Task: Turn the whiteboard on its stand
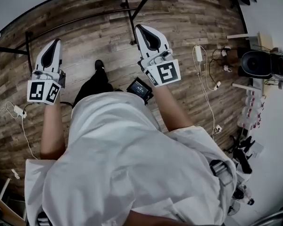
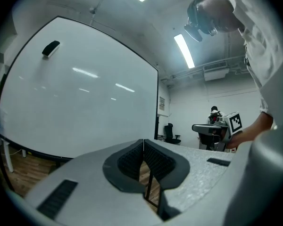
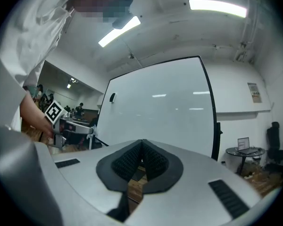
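Cable [image 1: 198, 53] across wooden floor [image 1: 188, 22] (whiteboard stand [image 1: 131, 22] ahead)

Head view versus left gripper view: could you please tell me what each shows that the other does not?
Only the head view: the cables and the person's shoe. Only the left gripper view: the eraser on the whiteboard and the ceiling lights. Both: the left gripper, the right gripper and the wood floor.
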